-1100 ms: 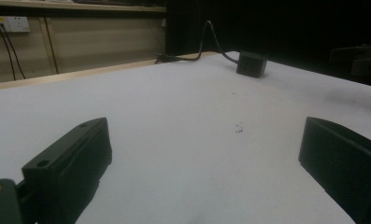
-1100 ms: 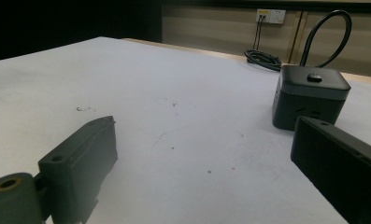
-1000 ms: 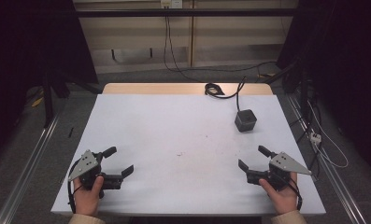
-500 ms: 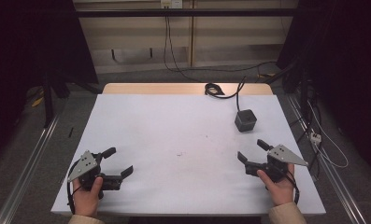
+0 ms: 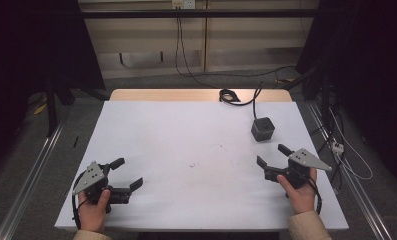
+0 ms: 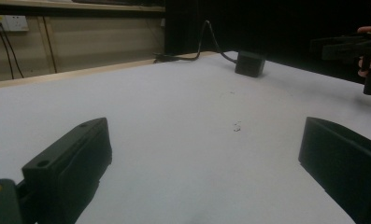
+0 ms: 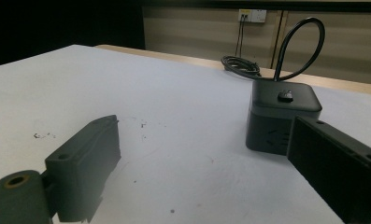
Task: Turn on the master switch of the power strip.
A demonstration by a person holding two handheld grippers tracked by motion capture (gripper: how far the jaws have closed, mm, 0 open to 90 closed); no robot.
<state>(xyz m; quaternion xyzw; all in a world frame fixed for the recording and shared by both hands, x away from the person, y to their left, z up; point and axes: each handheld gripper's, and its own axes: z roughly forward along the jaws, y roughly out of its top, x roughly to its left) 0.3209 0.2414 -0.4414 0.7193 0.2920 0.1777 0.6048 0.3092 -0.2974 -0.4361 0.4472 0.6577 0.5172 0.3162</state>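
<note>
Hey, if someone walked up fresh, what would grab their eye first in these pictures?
Probably the small black cube with its cable, alone at the far right of the white table. Next, the left gripper and right gripper at the near corners, fingers apart, holding nothing.

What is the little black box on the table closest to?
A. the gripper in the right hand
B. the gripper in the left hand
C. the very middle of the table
A: the black box sits on the white table just beyond the right gripper, while the left gripper is far across.
</note>
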